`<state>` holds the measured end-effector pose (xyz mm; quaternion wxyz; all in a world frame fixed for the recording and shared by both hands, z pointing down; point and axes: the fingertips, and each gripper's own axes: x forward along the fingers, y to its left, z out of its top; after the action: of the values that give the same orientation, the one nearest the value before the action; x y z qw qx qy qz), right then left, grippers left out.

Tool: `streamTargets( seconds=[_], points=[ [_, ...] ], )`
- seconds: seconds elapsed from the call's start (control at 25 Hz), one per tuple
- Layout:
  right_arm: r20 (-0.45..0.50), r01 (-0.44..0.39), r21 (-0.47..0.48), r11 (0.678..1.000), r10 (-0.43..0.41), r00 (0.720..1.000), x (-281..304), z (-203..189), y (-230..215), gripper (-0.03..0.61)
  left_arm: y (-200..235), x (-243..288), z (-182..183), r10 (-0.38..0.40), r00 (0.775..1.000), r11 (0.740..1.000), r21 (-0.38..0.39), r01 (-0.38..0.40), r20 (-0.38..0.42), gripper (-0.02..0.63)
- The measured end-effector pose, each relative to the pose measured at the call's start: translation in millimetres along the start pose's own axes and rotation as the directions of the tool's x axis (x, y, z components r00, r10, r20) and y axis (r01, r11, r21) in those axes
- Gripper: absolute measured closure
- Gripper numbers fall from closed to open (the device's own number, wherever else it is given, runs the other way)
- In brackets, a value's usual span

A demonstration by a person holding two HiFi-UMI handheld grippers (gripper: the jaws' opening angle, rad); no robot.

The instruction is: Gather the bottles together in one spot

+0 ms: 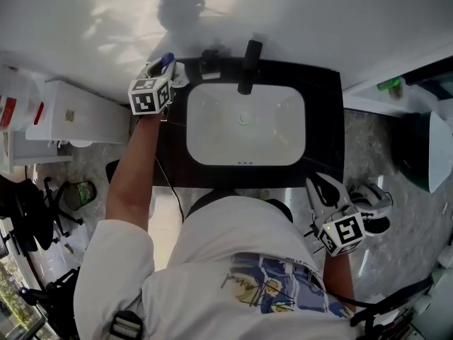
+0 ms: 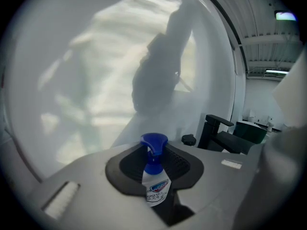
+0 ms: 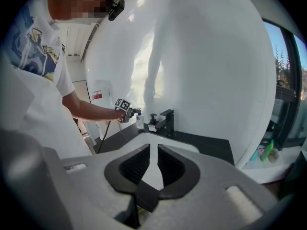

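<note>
At back-left corner of counter [image 1: 322,119], beside sink [image 1: 190,129]: left gripper [image 2: 154,163] jaws clamped on small blue-capped bottle [image 2: 156,185]. Likely light, stiff, slick plastic; hold body, not cap. Right gripper [image 3: 153,153] jaws slightly apart, empty.

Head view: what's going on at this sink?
A person works at a sink with two handheld grippers. The left gripper is clamped on a small blue-topped pump bottle at the back left corner of the counter, near the black faucet. The right gripper is open and empty, held off to the sink's front right.
</note>
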<state>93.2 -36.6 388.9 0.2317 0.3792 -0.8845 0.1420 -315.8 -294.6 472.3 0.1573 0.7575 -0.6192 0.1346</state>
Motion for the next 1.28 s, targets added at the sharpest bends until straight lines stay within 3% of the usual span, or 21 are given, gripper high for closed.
streamTargets(
  seconds=[0.4, 0.84, 1.28],
  points=[
    [-0.037, 0.065, 0.023, 0.998, -0.064, 0.997, 1.5, -2.0, 8.5, 0.528, 9.5, 24.9, -0.4, 0.008, 0.998, 1.0, -0.004, -0.008, 0.064, 0.537],
    [-0.04, 0.046, 0.01, 0.999, -0.046, 0.998, 14.8, 6.1, 16.4, 0.528, 2.9, 15.9, -5.2, 0.003, 0.995, 0.999, 0.032, -0.006, 0.101, 0.528],
    [-0.04, 0.04, 0.008, 0.999, -0.04, 0.998, 15.7, 5.1, 21.8, 0.528, 5.0, 11.5, -8.7, 0.016, 0.995, 0.999, 0.034, -0.019, 0.099, 0.473]
  ],
)
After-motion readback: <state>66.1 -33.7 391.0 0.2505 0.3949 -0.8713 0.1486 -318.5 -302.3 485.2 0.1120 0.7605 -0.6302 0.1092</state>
